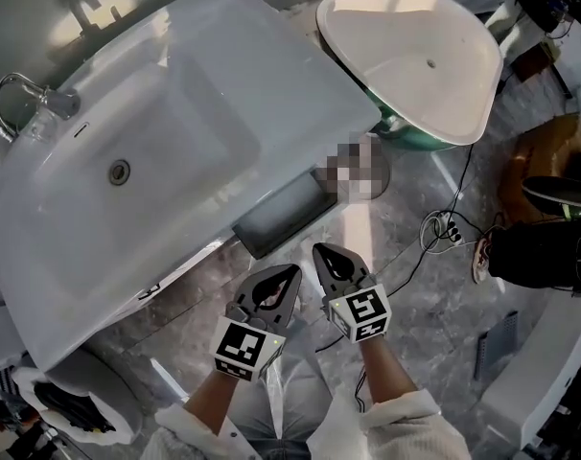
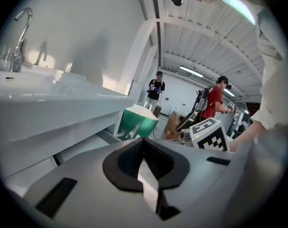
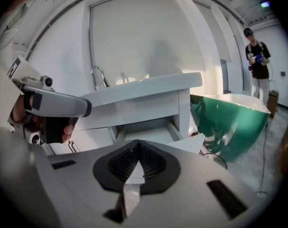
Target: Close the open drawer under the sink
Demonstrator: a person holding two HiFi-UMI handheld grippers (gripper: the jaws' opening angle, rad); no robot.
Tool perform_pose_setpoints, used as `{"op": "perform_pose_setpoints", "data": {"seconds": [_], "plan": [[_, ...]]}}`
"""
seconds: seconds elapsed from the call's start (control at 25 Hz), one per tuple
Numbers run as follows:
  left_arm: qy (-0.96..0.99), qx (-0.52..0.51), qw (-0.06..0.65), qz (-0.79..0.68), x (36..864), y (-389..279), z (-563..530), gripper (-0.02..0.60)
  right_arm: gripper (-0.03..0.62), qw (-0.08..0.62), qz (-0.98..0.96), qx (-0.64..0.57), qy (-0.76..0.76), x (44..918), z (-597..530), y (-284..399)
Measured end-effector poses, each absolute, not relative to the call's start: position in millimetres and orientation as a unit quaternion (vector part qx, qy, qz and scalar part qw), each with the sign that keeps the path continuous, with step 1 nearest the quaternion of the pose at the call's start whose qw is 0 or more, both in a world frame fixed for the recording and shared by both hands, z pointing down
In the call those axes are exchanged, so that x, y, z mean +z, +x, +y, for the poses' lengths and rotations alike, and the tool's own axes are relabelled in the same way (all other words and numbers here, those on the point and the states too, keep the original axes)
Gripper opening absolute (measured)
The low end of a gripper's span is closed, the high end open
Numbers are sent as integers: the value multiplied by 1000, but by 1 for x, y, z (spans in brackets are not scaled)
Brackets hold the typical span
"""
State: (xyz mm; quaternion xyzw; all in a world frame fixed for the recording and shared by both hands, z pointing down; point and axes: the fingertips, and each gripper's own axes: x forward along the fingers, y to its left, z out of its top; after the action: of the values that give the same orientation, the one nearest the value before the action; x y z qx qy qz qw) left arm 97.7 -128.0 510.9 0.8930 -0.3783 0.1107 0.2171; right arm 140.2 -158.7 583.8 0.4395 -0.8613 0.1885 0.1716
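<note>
The drawer [image 1: 283,211] under the sink [image 1: 209,56] stands open. The left gripper [image 1: 289,276] and right gripper [image 1: 325,254] hover side by side near its front, each with jaws pressed together, empty

So the sink [image 1: 175,132] is smooth glossy white, ceramic-looking, and the tap [image 1: 22,99] is shiny chrome metal. The drawer [image 1: 286,214] looks matt grey inside. The floor [image 1: 415,286] is polished-ish grey marbled stone. The left gripper [image 1: 292,270] and right gripper [image 1: 319,251] are matt grey plastic with ribbed black fingers [image 3: 127,164].
</note>
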Motion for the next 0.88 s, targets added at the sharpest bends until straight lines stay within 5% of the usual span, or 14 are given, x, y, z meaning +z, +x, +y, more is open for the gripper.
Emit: {"op": "perform_pose_setpoints", "data": {"seconds": [0.88], "plan": [[888, 139, 240, -367, 566, 104, -131, 15, 9, 154, -847, 243, 447, 648, -180, 138]]}}
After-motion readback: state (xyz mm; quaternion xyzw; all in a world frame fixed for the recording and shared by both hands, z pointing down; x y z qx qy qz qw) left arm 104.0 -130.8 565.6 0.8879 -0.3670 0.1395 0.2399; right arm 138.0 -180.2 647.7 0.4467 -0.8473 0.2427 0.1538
